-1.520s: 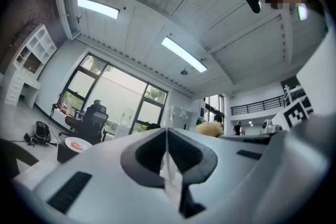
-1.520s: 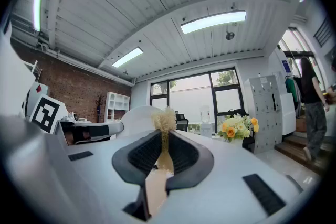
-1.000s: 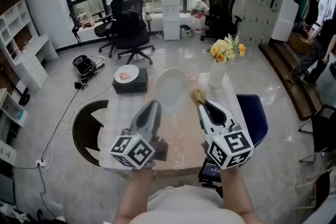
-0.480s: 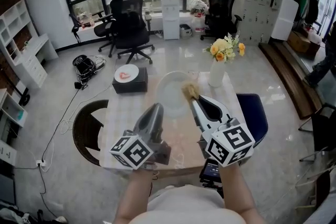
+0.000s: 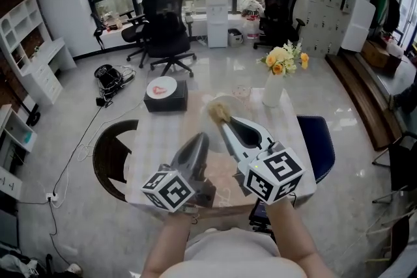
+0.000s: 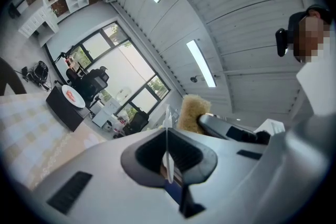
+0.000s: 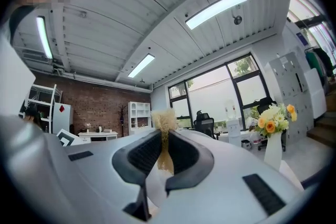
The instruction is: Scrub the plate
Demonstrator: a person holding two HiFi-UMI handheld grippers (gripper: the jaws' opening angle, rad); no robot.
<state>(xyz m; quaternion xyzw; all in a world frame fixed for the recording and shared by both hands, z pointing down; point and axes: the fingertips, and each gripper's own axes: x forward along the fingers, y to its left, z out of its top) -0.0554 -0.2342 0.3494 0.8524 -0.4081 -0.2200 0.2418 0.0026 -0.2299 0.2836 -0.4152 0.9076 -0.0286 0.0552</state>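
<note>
My left gripper [image 5: 200, 139] is shut on the near rim of a pale, translucent plate [image 5: 230, 103] held above the table. In the left gripper view the plate [image 6: 167, 150] shows only as a thin white edge between the jaws. My right gripper [image 5: 222, 122] is shut on a tan scrub sponge [image 5: 217, 112], which lies against the plate's left part. The sponge [image 7: 164, 119] sticks up past the right fingertips, and the same sponge [image 6: 192, 113] appears just beyond the left jaws. Both grippers stand close together, side by side.
A table with a checked cloth [image 5: 159, 140] lies below. A black box [image 5: 166, 101] with a white dish on it stands at the table's far left, a white vase of flowers [image 5: 273, 86] at its far right. A blue chair [image 5: 320, 143] is on the right, a dark chair [image 5: 109, 154] on the left.
My right gripper has carried the sponge leftward and farther out across the plate. The left gripper has shifted slightly right with the plate.
</note>
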